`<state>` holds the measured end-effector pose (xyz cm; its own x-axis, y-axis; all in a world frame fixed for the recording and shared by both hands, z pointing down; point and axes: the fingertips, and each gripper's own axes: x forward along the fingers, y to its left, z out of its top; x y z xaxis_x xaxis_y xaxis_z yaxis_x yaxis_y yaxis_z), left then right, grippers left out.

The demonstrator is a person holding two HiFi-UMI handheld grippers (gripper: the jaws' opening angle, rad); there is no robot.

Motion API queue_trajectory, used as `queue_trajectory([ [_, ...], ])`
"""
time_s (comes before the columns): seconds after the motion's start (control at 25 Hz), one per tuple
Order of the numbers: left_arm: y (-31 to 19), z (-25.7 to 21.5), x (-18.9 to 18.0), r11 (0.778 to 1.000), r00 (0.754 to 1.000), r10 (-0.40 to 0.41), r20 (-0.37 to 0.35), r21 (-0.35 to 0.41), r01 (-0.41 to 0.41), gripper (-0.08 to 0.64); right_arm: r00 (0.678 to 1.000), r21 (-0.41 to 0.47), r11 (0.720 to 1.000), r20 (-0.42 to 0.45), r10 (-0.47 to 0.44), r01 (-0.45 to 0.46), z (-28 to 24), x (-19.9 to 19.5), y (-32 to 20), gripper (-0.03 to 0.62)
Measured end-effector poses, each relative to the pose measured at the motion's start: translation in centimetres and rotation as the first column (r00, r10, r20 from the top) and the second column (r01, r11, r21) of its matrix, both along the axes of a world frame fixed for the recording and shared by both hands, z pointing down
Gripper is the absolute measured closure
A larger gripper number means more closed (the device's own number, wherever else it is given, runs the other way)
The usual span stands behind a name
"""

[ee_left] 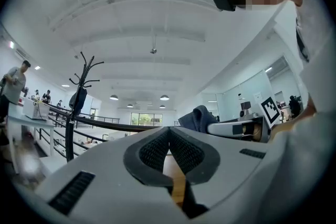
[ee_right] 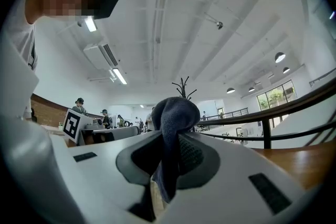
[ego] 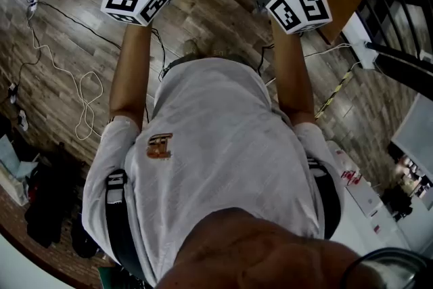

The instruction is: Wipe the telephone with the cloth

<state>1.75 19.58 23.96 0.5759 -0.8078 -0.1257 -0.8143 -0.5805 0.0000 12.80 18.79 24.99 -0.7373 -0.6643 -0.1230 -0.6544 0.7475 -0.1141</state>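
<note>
Downward, the head view shows a person's grey shirt (ego: 216,159) and both forearms stretched out over a wood floor (ego: 67,37). The left gripper (ee_left: 169,132) has its jaws pressed together with nothing between them. The right gripper (ee_right: 172,136) is clamped on a dark blue-grey cloth (ee_right: 176,110), which bulges above the jaw tips. Both grippers point up toward a white ceiling (ee_left: 157,8).
</note>
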Motion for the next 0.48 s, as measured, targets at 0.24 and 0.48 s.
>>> queue_trajectory([
  [0.24, -0.9, 0.0, -2.5, 1.0, 1.0, 0.003, 0.006, -0.001, -0.003, 0.541, 1.0, -0.001, 1.0, 0.011, 0.023, -0.023, -0.2, -1.7, -1.1, 0.52],
  [0.48, -1.6, 0.2, -5.8, 1.0, 1.0, 0.008, 0.023, 0.009, -0.008, 0.541, 0.999, 0.008, 0.999, 0.012, 0.044, -0.044, -0.4, -4.4, -2.0, 0.52],
])
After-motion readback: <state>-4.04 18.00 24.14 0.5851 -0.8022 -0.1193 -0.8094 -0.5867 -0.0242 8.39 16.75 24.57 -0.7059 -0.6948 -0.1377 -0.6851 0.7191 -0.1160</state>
